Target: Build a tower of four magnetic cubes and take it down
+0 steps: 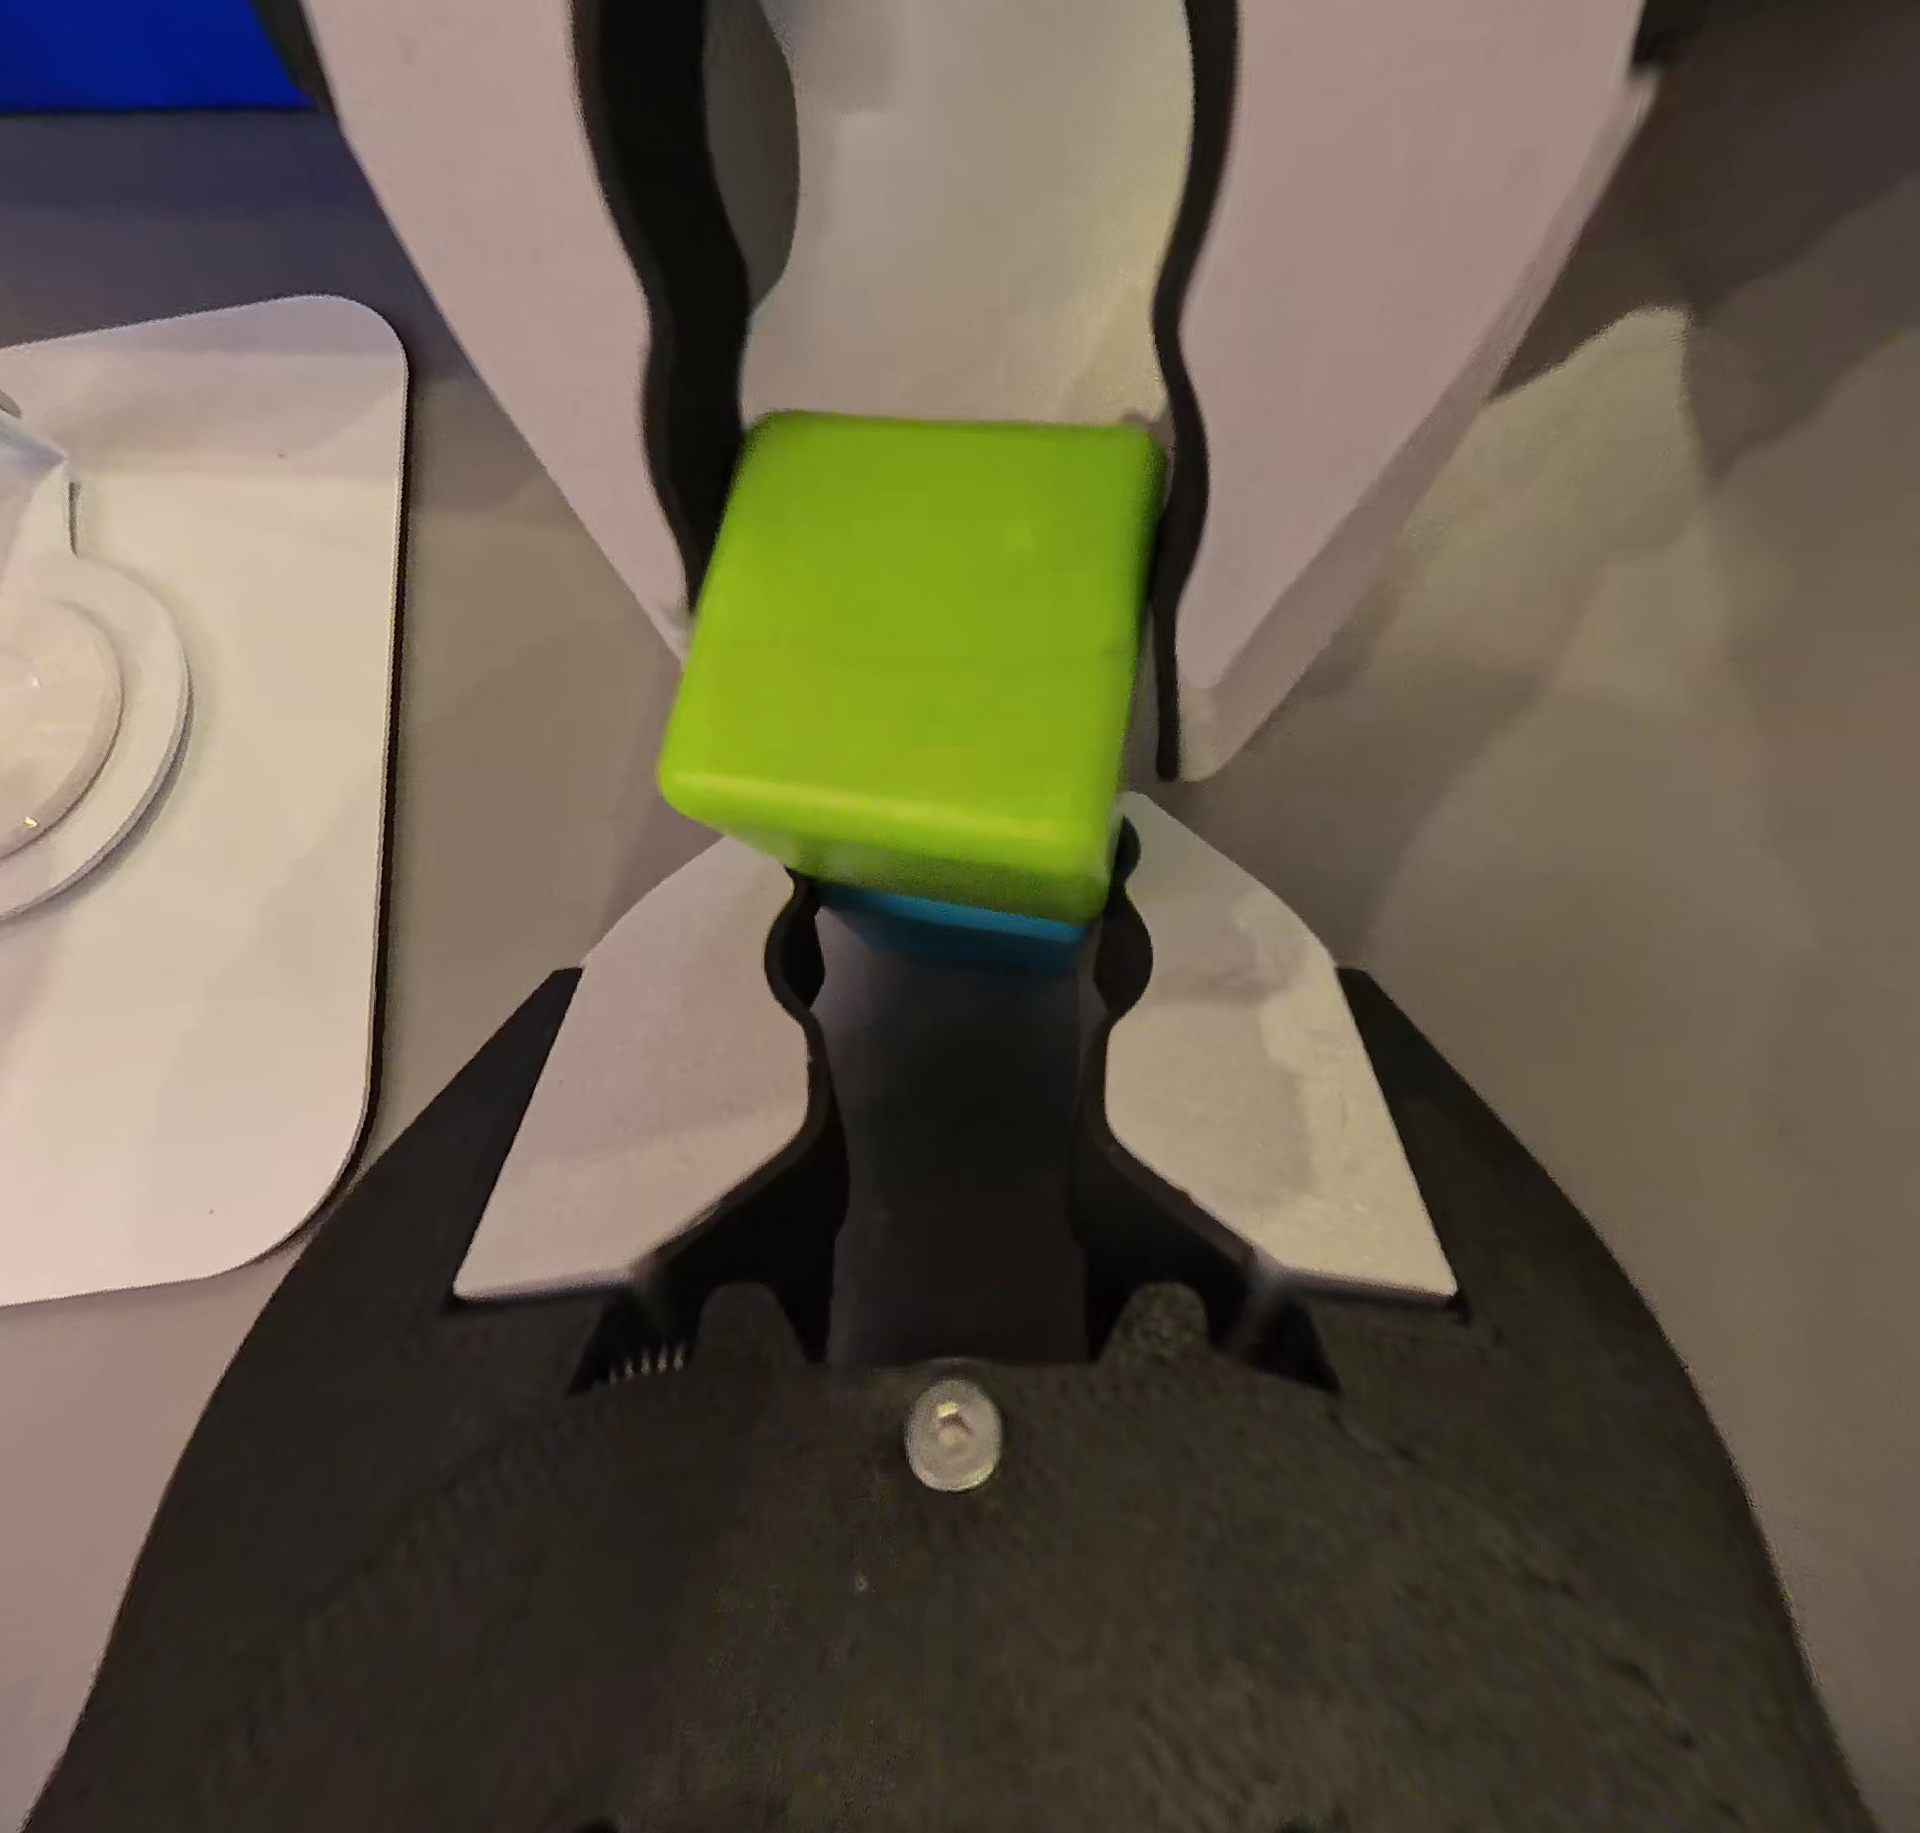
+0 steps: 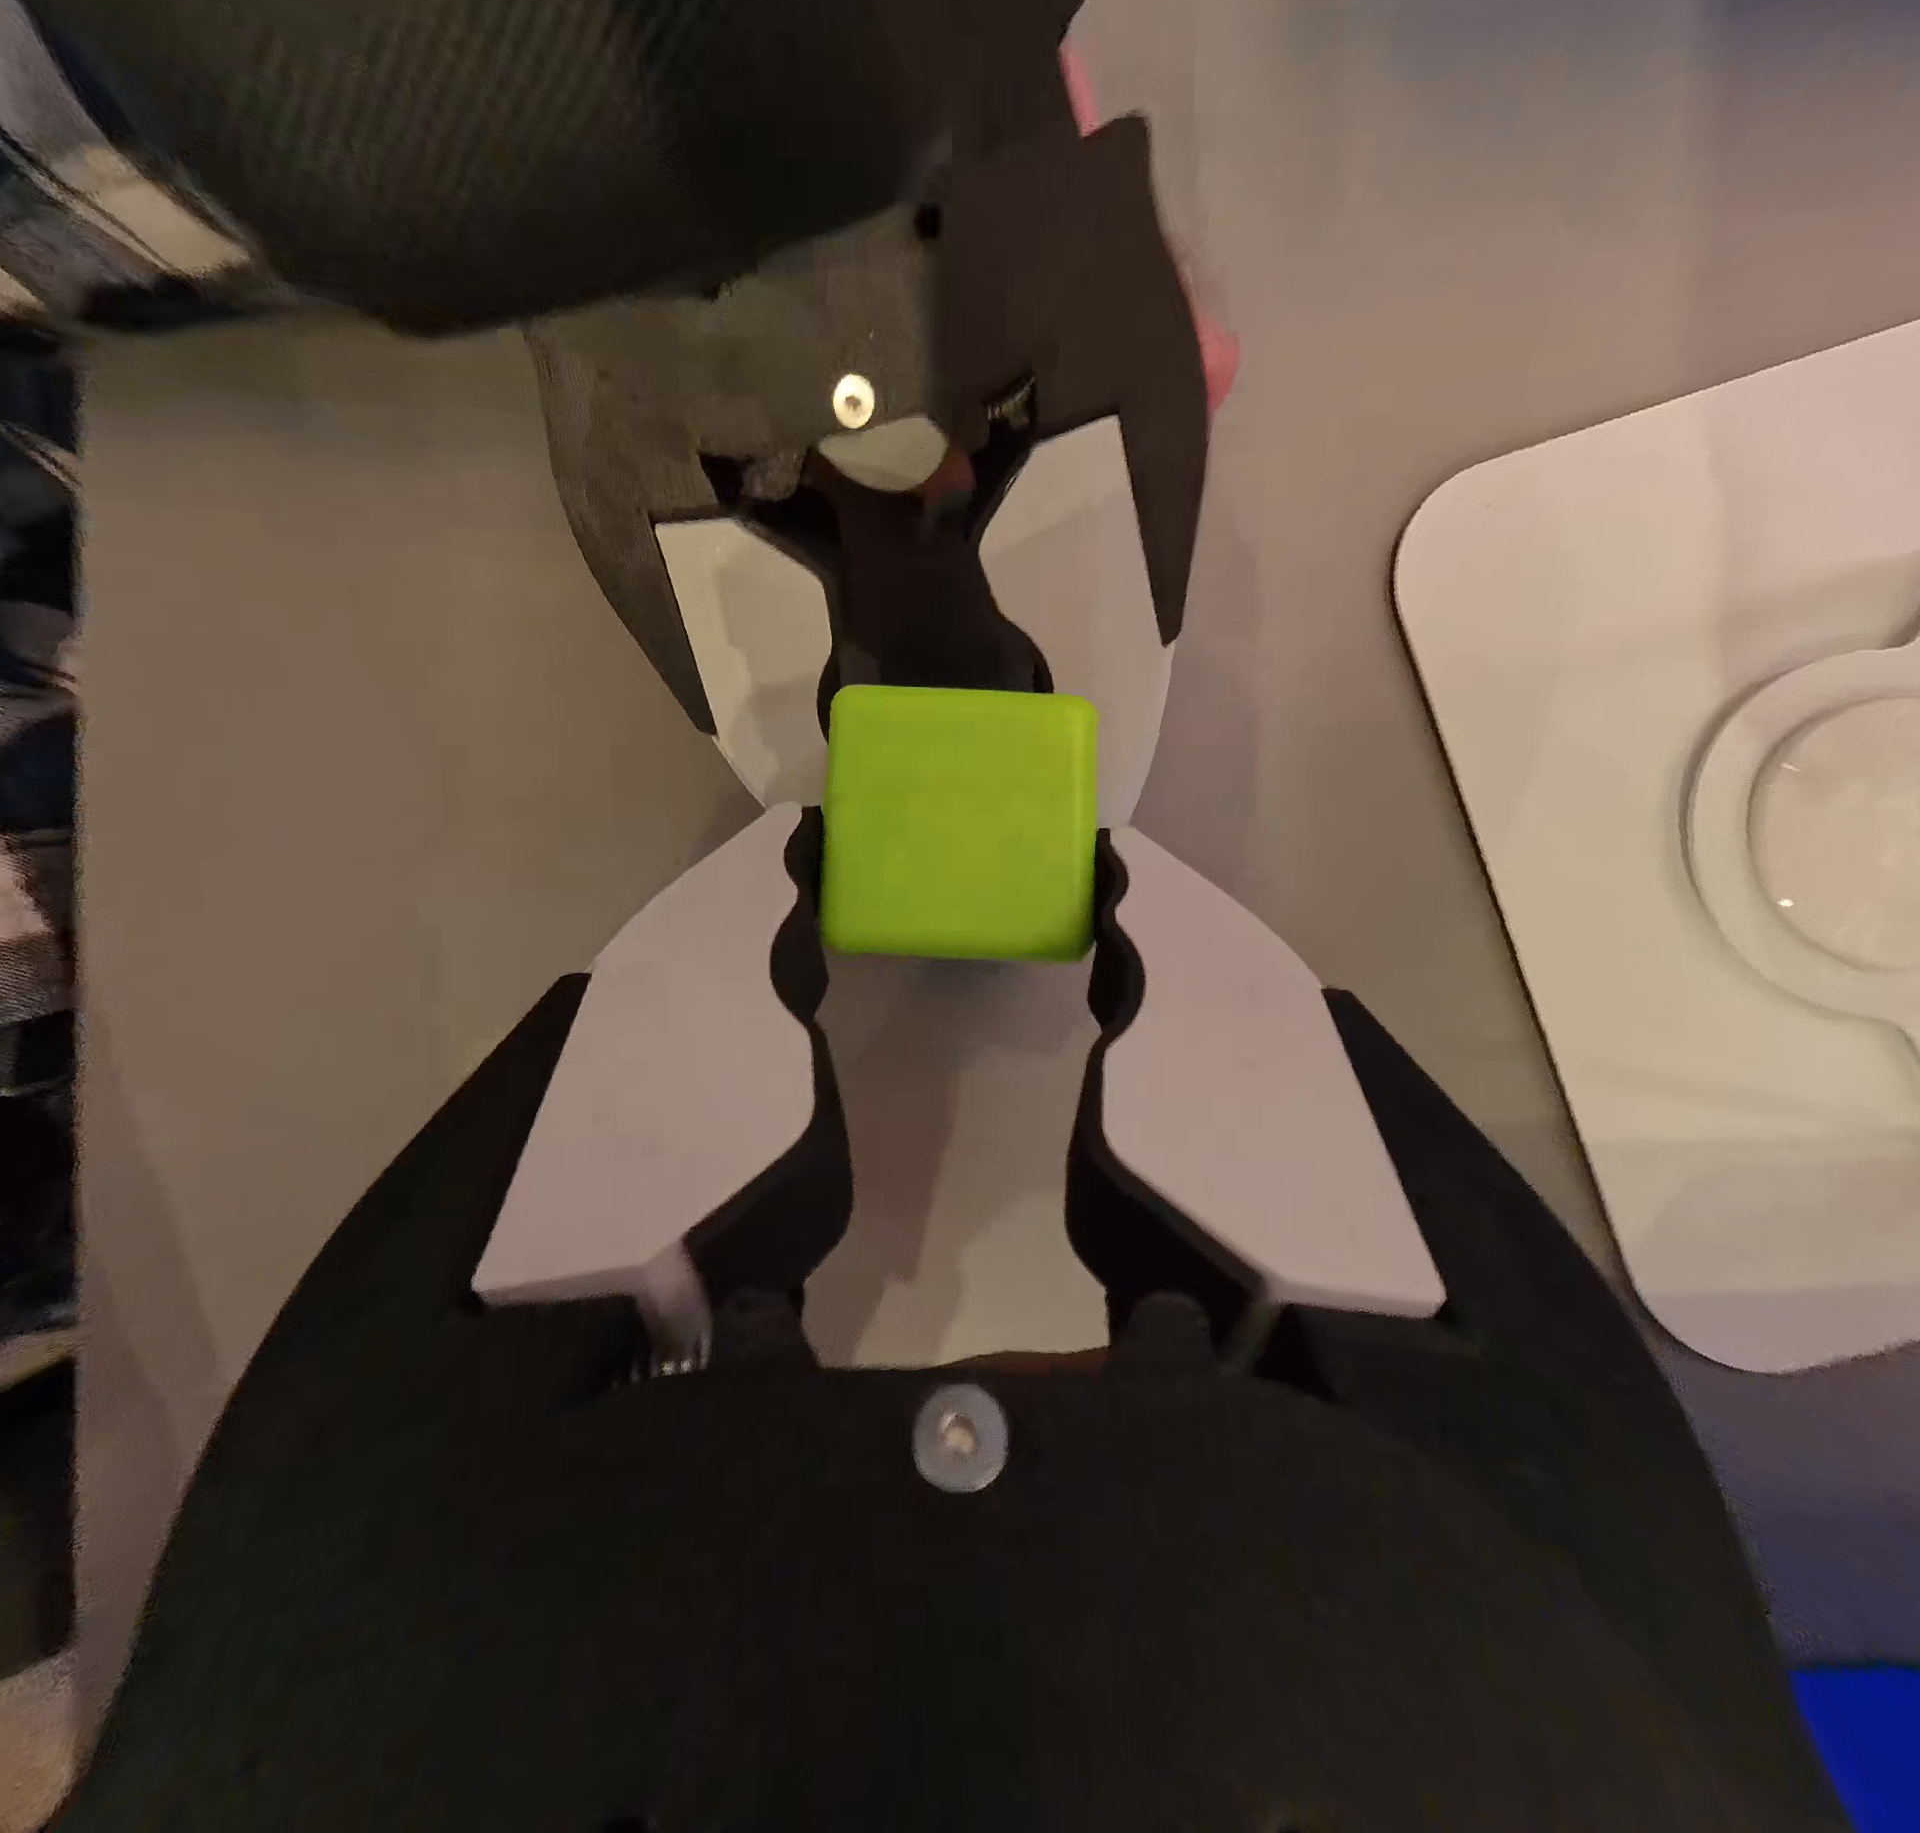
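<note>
A lime green cube [image 1: 914,661] sits tilted on top of a blue cube [image 1: 951,936]. My left gripper [image 1: 961,910] is shut on the blue cube, of which only a strip shows under the green one. My right gripper [image 2: 956,858] is shut on the green cube [image 2: 956,827]. The two grippers face each other, tips almost touching. The right gripper's fingers [image 1: 686,349] reach in from the top of the left wrist view, on either side of the green cube. The left gripper's fingers [image 2: 727,661] show beyond the cube in the right wrist view. The blue cube is hidden there.
A white tray [image 1: 260,1056] with a clear dome lies on the grey table, left in the left wrist view and right in the right wrist view [image 2: 1662,1108]. A blurred pink thing [image 2: 1210,339] shows behind the left gripper. A blue object [image 1: 125,7] sits at the table's edge. Some 5 cm of space lies between my two pairs of fingers. Both grippers' tips are roughly 30 cm from the blue object [image 1: 125,7].
</note>
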### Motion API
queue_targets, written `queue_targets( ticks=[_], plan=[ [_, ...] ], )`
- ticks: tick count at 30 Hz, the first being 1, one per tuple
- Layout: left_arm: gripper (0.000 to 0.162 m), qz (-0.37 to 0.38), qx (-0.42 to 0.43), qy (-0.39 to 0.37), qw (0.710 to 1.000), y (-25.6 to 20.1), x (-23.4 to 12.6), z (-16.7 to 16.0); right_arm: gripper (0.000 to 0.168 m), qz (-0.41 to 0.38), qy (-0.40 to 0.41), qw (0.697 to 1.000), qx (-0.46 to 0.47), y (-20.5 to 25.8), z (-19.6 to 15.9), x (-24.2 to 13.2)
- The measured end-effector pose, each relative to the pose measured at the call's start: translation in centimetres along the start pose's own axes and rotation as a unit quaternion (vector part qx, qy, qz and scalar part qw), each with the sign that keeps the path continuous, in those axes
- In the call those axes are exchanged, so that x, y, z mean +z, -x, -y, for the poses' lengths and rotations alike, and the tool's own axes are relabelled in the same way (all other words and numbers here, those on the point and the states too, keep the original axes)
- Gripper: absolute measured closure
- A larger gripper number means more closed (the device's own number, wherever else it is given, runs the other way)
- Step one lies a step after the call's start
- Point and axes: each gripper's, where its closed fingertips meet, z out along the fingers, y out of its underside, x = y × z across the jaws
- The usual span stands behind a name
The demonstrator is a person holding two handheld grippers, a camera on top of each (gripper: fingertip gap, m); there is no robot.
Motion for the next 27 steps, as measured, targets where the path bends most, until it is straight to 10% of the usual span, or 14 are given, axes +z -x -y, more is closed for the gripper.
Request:
queue_targets(
  ticks=[9,16,27],
  plan=[
    [0.111,-0.001,-0.002,0.0,1.0,0.0,-0.1,-0.1,0.119,-0.128,-0.119,0.984,0.043,-5.3,1.1,-11.6],
    [0.111,-0.002,-0.003,-0.005,1.0,-0.1,-0.1,-0.1,0.119,-0.312,-0.069,0.939,0.127,-12.4,-6.9,-20.9],
    [0.111,-0.002,-0.003,-0.005,1.0,-0.2,-0.2,-0.2,0.118,-0.31,0.083,0.922,0.217,-17.5,-16.6,-16.5]
  ],
)
